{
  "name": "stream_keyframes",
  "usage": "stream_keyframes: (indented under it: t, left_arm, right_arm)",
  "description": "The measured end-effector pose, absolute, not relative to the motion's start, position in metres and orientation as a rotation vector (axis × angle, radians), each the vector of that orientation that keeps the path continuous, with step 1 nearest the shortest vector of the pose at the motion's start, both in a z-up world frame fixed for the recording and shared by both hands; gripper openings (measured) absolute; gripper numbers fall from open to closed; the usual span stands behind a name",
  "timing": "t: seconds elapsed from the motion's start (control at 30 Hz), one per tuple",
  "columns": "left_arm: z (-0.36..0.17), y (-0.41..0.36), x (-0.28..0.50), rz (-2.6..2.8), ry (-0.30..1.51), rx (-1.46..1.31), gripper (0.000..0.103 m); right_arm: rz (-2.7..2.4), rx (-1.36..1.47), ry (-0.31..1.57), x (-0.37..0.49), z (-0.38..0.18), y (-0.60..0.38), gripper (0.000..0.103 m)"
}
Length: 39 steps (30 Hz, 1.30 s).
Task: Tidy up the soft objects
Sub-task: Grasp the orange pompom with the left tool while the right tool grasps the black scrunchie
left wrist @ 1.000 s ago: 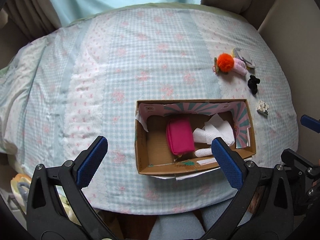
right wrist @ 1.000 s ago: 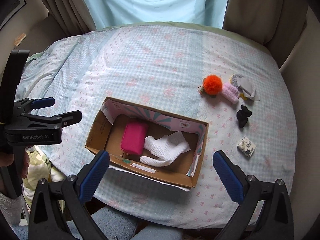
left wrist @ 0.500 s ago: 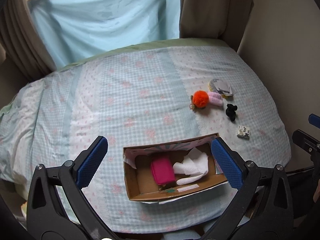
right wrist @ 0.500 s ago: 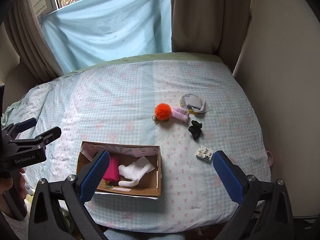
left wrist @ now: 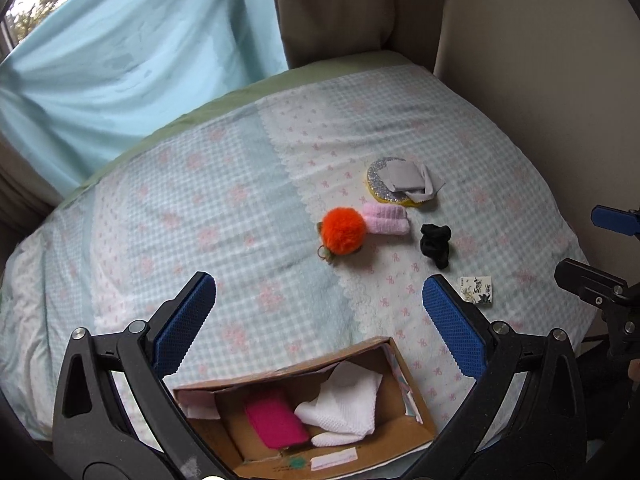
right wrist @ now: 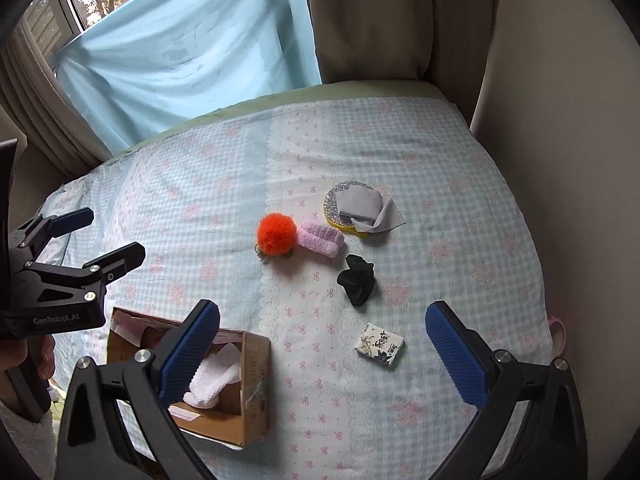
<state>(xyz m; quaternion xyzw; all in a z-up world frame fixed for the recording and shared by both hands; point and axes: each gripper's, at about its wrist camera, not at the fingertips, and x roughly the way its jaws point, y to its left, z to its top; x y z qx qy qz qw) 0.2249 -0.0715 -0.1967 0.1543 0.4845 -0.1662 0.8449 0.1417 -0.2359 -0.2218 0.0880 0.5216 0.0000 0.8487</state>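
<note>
On the checked bedspread lie an orange pompom (left wrist: 344,231) (right wrist: 277,235), a pink knitted piece (left wrist: 386,219) (right wrist: 322,237), a black scrunchie (left wrist: 436,243) (right wrist: 357,279) and a grey cloth (left wrist: 408,181) (right wrist: 362,207) on a glittery round mirror. A cardboard box (left wrist: 416,408) (right wrist: 252,396) near the front edge holds a magenta pouch (left wrist: 276,420) and a white knit cloth (left wrist: 344,408) (right wrist: 214,380). My left gripper (left wrist: 318,322) is open and empty above the box. My right gripper (right wrist: 322,354) is open and empty, right of the box.
A small printed packet (left wrist: 477,289) (right wrist: 379,345) lies front right. A blue curtain (right wrist: 180,52) and beige drapes (right wrist: 400,16) hang behind the bed. A wall (right wrist: 560,160) runs along the right side. A pink loop (right wrist: 559,330) shows at the right bed edge.
Both grippers have lifted and tilted toward the far side; the box has slid toward the bottom of both views and the loose items sit nearer the centre. Both stay open.
</note>
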Motion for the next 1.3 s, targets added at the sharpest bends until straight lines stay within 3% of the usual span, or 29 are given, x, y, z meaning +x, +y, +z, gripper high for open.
stream_keyframes:
  t: [0.5,0.63,0.77,0.93,1.0,1.07,1.2,1.3]
  left_arm:
    - [-0.374,-0.143,0.327,-0.613,1.158,0.569,0.101]
    - [-0.406,-0.151,0.348,-0.687,1.163,0.637,0.098]
    - [-0.436,-0.155,0.360,-0.735,1.182,0.690,0.084]
    - [-0.458,-0.157,0.365,-0.762,1.176,0.735,0.078]
    - [-0.464,-0.159,0.366,-0.766,1.170,0.753,0.069]
    - [-0.468,-0.162,0.366,-0.776,1.163,0.767,0.064]
    - [-0.477,-0.168,0.363,-0.787,1.142,0.817,0.043]
    - [-0.481,-0.170,0.359,-0.778,1.125,0.852,0.037]
  right_arm:
    - [-0.054,0.308,1.192,0.221,-0.375,-0.284,0.102]
    - [-0.065,0.331,1.209,0.231,-0.411,-0.280,0.093]
    - [-0.082,0.339,1.228,0.236,-0.442,-0.274,0.081]
    - [-0.104,0.339,1.237,0.240,-0.461,-0.270,0.076]
    - [-0.113,0.330,1.243,0.241,-0.465,-0.268,0.072]
    - [-0.114,0.331,1.252,0.243,-0.471,-0.268,0.062]
    - [-0.128,0.320,1.254,0.246,-0.472,-0.268,0.050]
    - [-0.143,0.308,1.264,0.247,-0.472,-0.268,0.032]
